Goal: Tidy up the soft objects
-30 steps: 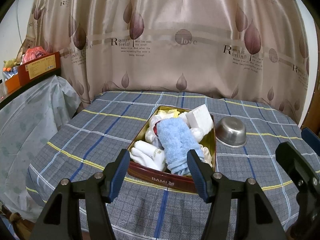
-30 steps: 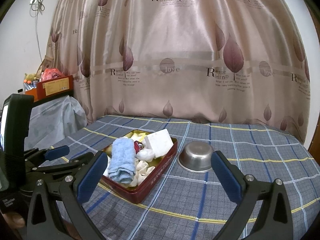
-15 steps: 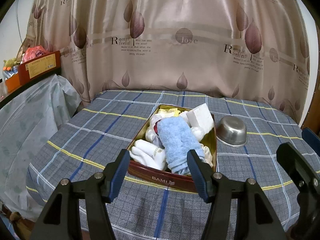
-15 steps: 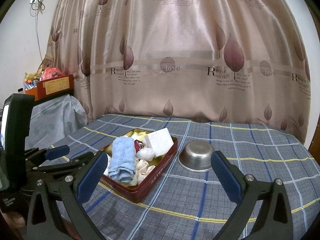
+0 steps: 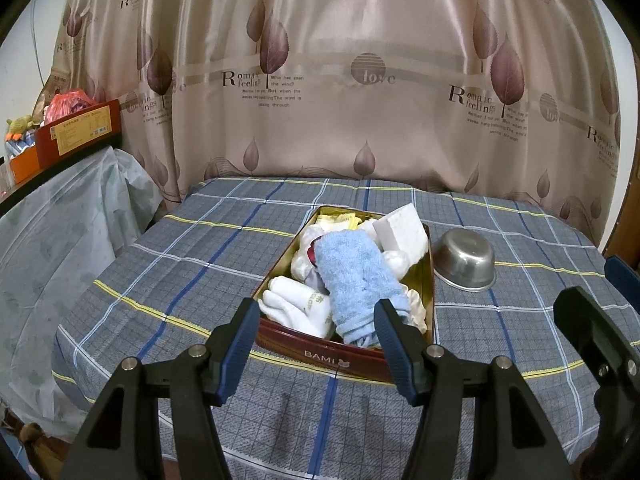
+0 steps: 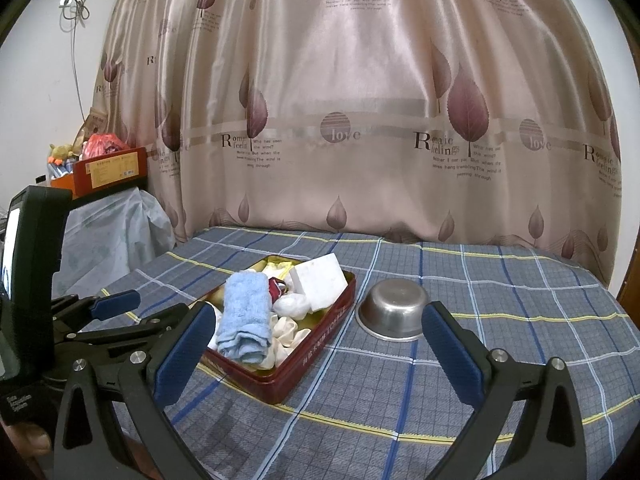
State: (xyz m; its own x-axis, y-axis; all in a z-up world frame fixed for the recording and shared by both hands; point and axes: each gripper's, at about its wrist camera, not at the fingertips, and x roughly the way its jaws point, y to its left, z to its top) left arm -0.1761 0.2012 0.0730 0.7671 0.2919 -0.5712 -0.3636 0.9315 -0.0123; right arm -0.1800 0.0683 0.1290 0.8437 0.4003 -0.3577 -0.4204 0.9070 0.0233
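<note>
On the bench (image 5: 168,256), both hand-held grippers are hovering short of the tin (image 5: 348,354). Compared with the views from a second ago, nothing is shifting: the grippers and the contents are sitting where they were. You are holding position, so the task's state is unchanged.

Left hand-held gripper (image 5: 314,344): you are keeping it released, jaws spread and empty, framing the tin's near end. Right hand-held gripper (image 6: 316,350): you are keeping it released as well, jaws wide and empty, with the tin and the bowl (image 6: 394,314) showing between them.

Containers:
- Tin: it is holding the soft items. A rolled blue towel (image 5: 358,276) is lying along the top, white socks (image 5: 294,306) are sitting at the near left corner, a white block (image 5: 402,232) is leaning at the far right, and yellow cloth (image 5: 338,222) is showing at the far end. Further pale bundles are lying beneath; what they are, you cannot tell.
- Bowl: it is standing upside down just right of the tin, so its inside is hidden.

This arrangement fits either a tin awaiting unpacking or a tin already filled.
</note>
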